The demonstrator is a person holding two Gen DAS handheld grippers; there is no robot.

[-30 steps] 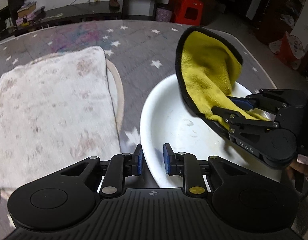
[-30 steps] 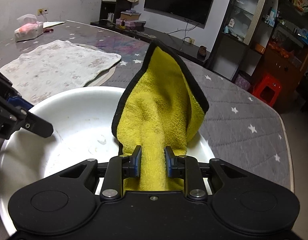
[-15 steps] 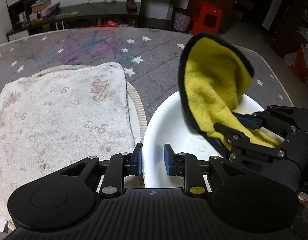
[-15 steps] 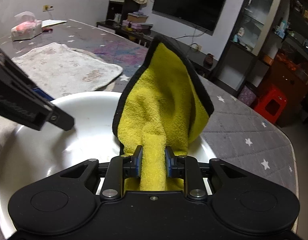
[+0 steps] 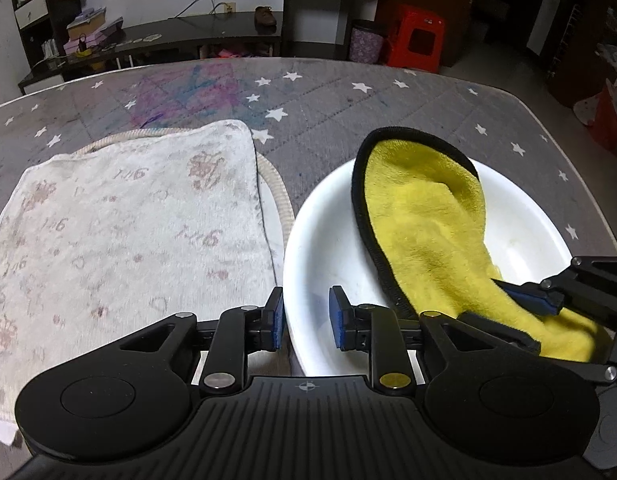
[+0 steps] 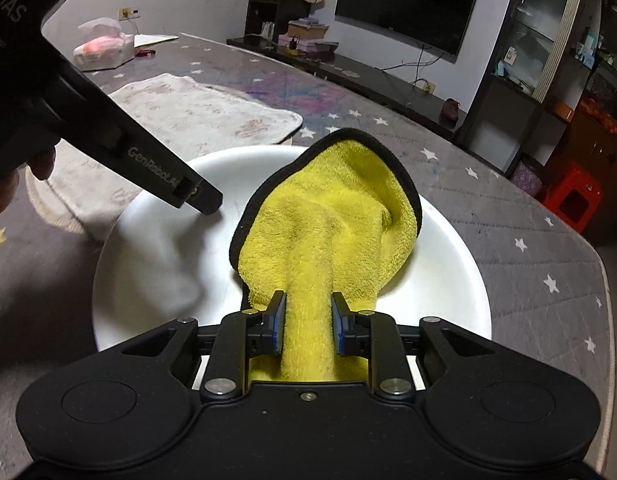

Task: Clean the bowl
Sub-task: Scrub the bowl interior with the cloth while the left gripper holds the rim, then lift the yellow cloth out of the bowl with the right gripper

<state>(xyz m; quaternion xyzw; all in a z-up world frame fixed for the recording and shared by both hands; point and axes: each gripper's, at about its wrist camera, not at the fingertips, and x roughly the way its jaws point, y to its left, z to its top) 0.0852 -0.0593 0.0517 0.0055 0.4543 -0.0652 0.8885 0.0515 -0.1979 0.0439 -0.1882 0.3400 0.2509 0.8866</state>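
Observation:
A wide white bowl [image 5: 320,240] sits on the grey star-patterned table [image 5: 348,104]. My left gripper [image 5: 306,320] is shut on the bowl's left rim, one pad outside the wall and one inside. From the right wrist view one of its fingers [image 6: 196,196] reaches over that rim of the bowl [image 6: 156,264]. A yellow cloth with black edging [image 5: 424,232] lies spread inside the bowl. My right gripper [image 6: 307,320] is shut on a bunched fold of the cloth [image 6: 340,208] and comes in over the bowl's near right side [image 5: 496,300].
A pale printed towel [image 5: 128,232] covers a round mat [image 5: 274,188] just left of the bowl. A tissue pack [image 6: 102,46] lies at the table's far end. The table's right edge [image 6: 604,280] runs close to the bowl. A hand [image 6: 40,164] grips the left tool.
The yellow cloth stood up above the bowl's far rim before; now it has come down and lies inside the bowl. Both grips are unchanged.

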